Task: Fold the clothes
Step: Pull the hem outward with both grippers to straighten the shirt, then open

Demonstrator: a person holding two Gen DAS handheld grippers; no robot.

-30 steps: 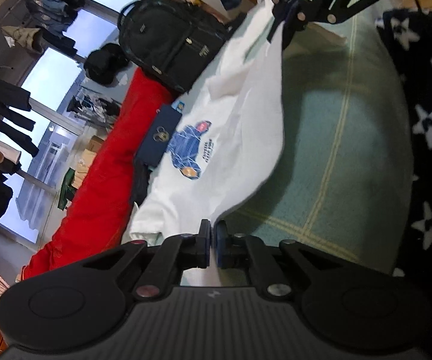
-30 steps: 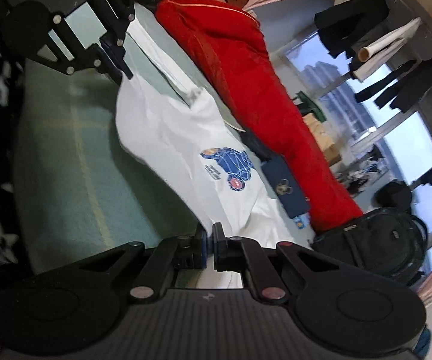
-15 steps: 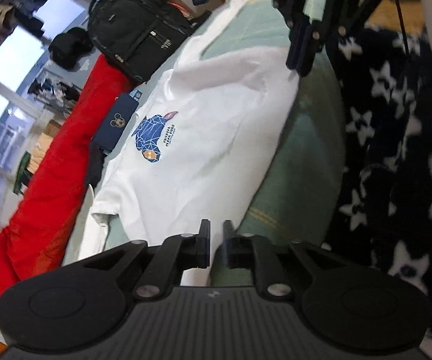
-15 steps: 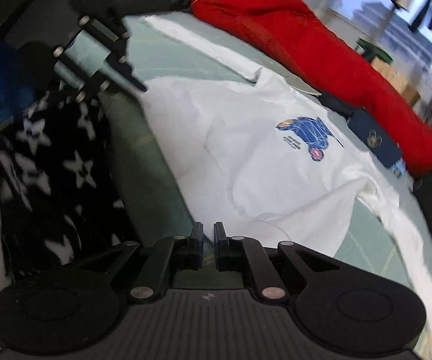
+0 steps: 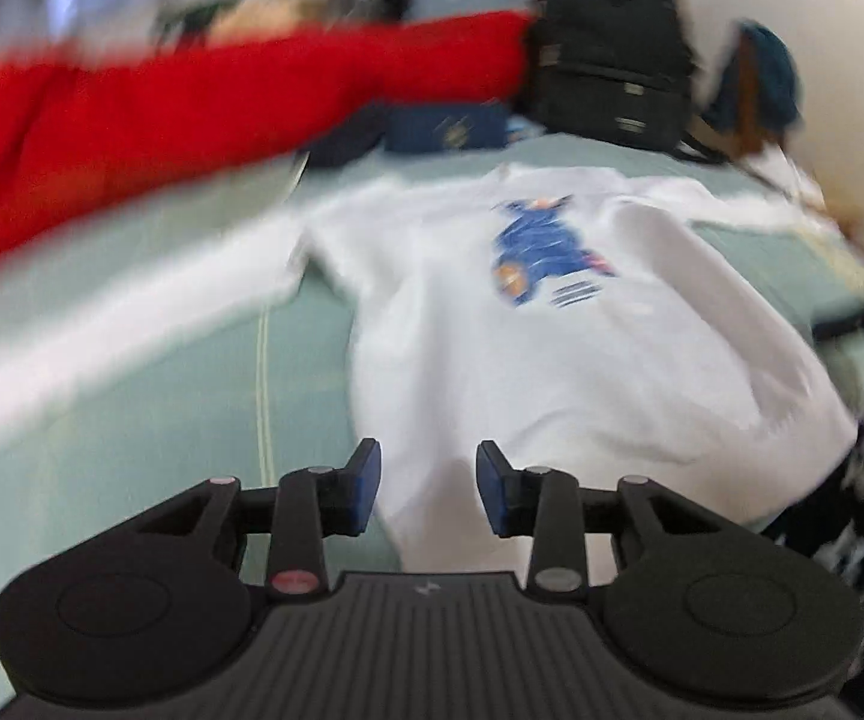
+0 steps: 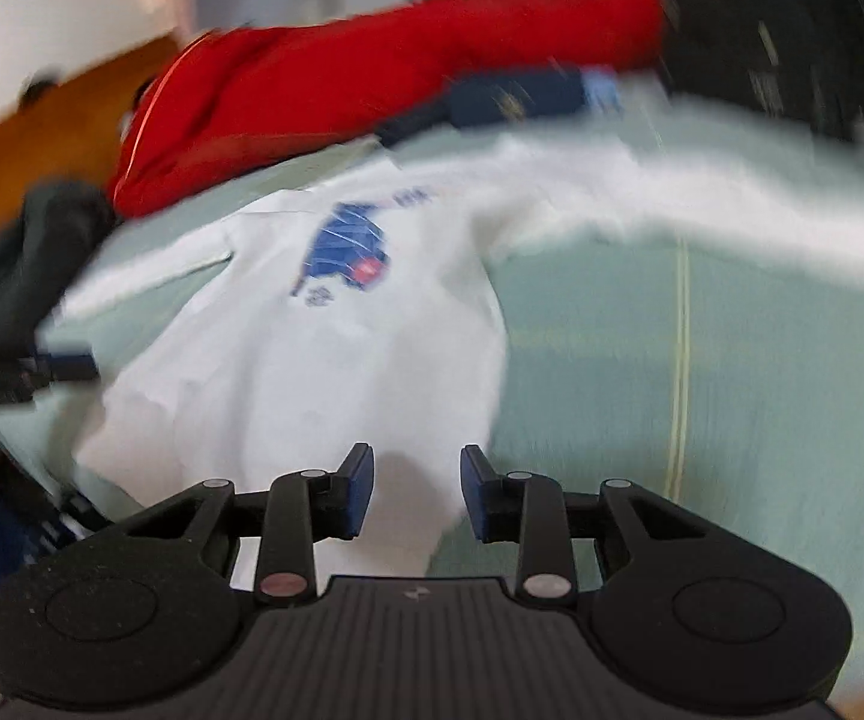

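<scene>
Shirt: white T-shirt spread print-up on the green bedcover — not folded.
Axis: hem nearest both tongs, collar far.
Left gripper: jaws wide, empty, over hem.
Right gripper: likewise — equally near.

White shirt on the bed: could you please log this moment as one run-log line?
white shirt spread flat, print up | left gripper open | right gripper open | green bed cover underneath

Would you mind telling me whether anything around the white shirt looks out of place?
The white shirt lies skewed and rumpled on the green bedcover, with a red garment and black backpack crowding the far edge.
</scene>
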